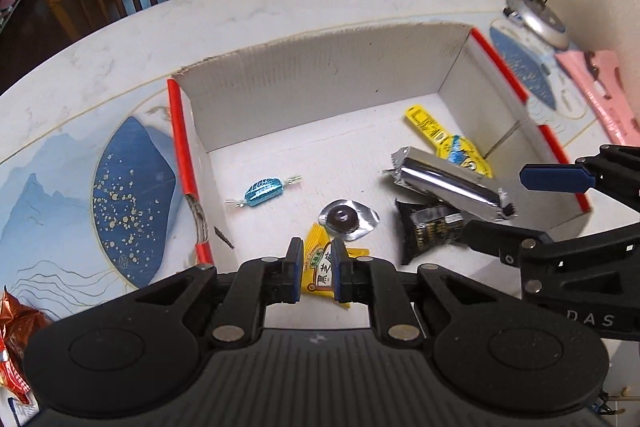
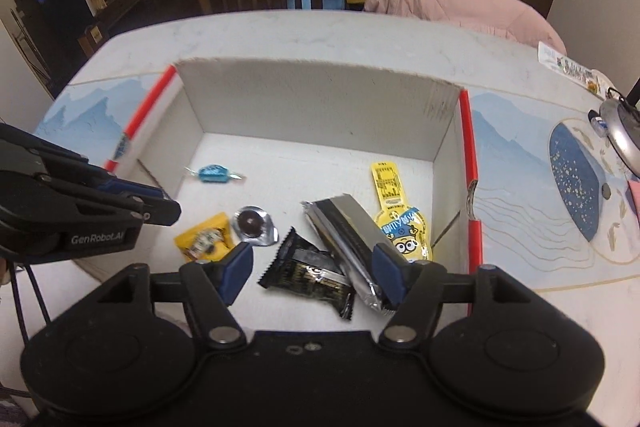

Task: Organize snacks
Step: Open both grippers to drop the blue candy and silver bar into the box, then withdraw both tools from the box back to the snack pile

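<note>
1. Your left claw (image 1: 316, 267) is pinching the small yellow packet (image 1: 320, 265) at 6 o'clock in the box (image 1: 320, 79).
2. Your right claw (image 2: 316, 273) is spread wide, w/ the black wrapper (image 2: 308, 275) & silver bar (image 2: 344, 239) between its fingers.
3. Blue candy (image 1: 262, 189) sits at 9 o'clock, foil cup (image 1: 348, 219) mid-box, yellow cartoon pouch (image 2: 400, 219) at 3 o'clock.

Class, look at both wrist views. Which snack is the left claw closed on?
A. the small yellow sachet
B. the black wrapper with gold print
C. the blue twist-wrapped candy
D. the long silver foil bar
A: the left claw pinches the small yellow sachet between its blue pads, inside the white cardboard box.
</note>
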`<action>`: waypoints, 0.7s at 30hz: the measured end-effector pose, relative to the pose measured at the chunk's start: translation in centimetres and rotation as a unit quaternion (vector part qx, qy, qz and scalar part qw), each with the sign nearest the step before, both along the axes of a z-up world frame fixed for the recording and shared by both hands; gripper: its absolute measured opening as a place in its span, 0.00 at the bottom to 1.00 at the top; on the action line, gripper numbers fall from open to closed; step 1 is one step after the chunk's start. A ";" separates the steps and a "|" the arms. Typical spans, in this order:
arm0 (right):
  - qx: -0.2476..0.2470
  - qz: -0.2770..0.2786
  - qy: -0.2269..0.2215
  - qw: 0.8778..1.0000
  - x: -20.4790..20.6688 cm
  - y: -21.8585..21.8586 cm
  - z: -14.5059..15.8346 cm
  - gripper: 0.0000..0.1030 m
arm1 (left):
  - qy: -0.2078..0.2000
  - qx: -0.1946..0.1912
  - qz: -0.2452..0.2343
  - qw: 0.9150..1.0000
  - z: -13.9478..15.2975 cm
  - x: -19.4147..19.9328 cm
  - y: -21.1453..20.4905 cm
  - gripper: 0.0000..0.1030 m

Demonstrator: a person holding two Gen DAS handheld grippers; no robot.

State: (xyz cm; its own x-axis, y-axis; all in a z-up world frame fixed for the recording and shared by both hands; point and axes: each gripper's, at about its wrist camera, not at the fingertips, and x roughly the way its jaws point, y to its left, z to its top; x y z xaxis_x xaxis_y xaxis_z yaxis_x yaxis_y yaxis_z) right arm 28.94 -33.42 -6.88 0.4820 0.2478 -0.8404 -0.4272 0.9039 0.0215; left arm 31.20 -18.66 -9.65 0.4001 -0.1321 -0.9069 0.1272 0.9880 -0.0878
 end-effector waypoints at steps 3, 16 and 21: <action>0.010 -0.009 -0.010 1.000 -0.9 -0.1 0.9 0.68 | -0.016 -0.007 0.001 1.000 1.0 -1.0 0.4 0.13; 0.057 -0.015 -0.072 0.996 -6.6 1.5 5.4 0.80 | -0.110 -0.031 -0.008 0.993 6.5 -7.0 3.0 0.27; 0.076 -0.007 -0.089 0.993 -8.3 3.2 6.5 0.83 | -0.124 -0.039 -0.002 0.992 7.5 -9.4 5.0 0.27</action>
